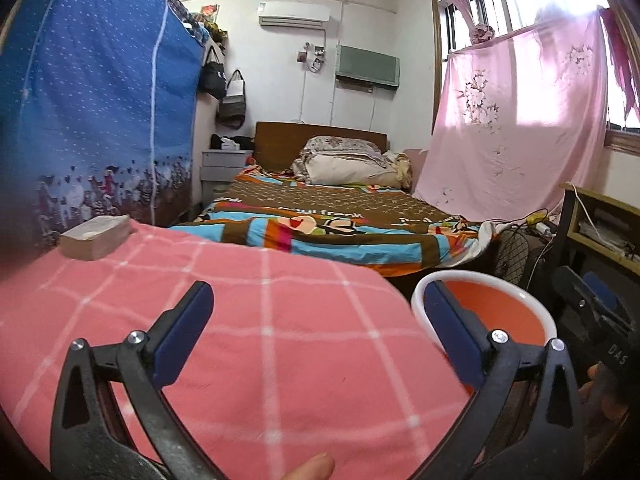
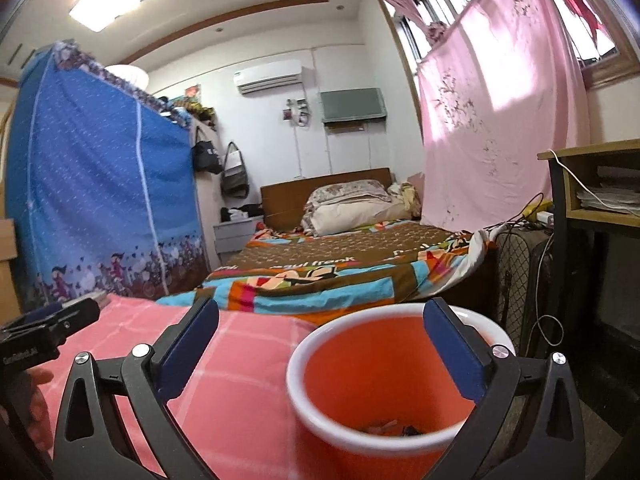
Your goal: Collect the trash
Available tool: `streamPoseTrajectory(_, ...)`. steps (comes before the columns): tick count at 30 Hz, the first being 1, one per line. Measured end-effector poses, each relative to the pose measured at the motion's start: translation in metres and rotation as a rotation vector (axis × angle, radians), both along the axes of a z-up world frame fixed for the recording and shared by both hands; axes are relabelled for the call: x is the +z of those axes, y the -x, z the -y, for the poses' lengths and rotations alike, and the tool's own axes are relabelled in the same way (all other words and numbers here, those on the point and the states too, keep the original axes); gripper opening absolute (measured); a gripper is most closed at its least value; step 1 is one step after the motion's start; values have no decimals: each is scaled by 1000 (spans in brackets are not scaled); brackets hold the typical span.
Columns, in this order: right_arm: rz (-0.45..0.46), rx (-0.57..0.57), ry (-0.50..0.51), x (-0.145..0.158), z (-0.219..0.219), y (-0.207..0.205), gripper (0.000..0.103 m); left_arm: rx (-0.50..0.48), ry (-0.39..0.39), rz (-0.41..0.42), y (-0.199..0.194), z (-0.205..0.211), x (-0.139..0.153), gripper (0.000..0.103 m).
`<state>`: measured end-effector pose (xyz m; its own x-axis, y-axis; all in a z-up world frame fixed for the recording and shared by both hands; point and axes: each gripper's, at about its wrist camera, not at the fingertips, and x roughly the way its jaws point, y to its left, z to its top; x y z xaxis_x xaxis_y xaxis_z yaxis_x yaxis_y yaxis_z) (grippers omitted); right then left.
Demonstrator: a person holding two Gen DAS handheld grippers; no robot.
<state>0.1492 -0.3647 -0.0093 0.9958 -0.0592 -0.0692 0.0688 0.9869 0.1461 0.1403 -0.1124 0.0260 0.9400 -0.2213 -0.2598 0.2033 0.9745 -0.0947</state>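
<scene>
An orange bin (image 2: pixel 372 360) with a white rim stands beside the pink checked cloth (image 2: pixel 240 360). Small scraps of trash (image 2: pixel 390 427) lie at its bottom. My right gripper (image 2: pixel 320 312) is open just above the bin's mouth, its right finger over the opening and its left finger over the cloth, with nothing between the pads. My left gripper (image 1: pixel 318 300) is open over the pink cloth (image 1: pixel 260 340), empty, with the bin (image 1: pixel 504 312) behind its right finger. The right gripper's body (image 1: pixel 592 308) shows at the far right of the left wrist view.
A tan block-shaped pack (image 1: pixel 96 236) lies on the cloth's far left. Beyond are a bed with a colourful cover (image 1: pixel 340 220), a blue fabric wardrobe (image 1: pixel 100 100) on the left, and a desk (image 2: pixel 592 184) with cables and a fan (image 1: pixel 514 252) on the right.
</scene>
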Motion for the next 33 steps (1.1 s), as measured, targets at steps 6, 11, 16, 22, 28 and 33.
streamPoseTrajectory(6, -5, 0, 24, -9, -19, 27, 103, 21, -25, 9, 24, -14, -15, 103)
streamPoseTrajectory(11, -25, -1, 24, -19, -25, 40, 103, 28, -37, 17, 34, -22, -23, 103)
streamPoseTrajectory(16, -28, -3, 36, -22, -26, 42, 103, 18, -7, 16, 36, -24, -24, 103)
streamPoseTrajectory(22, -32, -5, 44, -25, -28, 43, 103, 14, -23, 29, 39, -21, -25, 103)
streamPoseTrajectory(28, -33, -3, 48, -26, -28, 43, 103, 18, -22, 32, 41, -22, -26, 103)
streamPoseTrajectory(33, -33, -4, 44, -26, -28, 43, 103, 19, -24, 30, 41, -23, -26, 103)
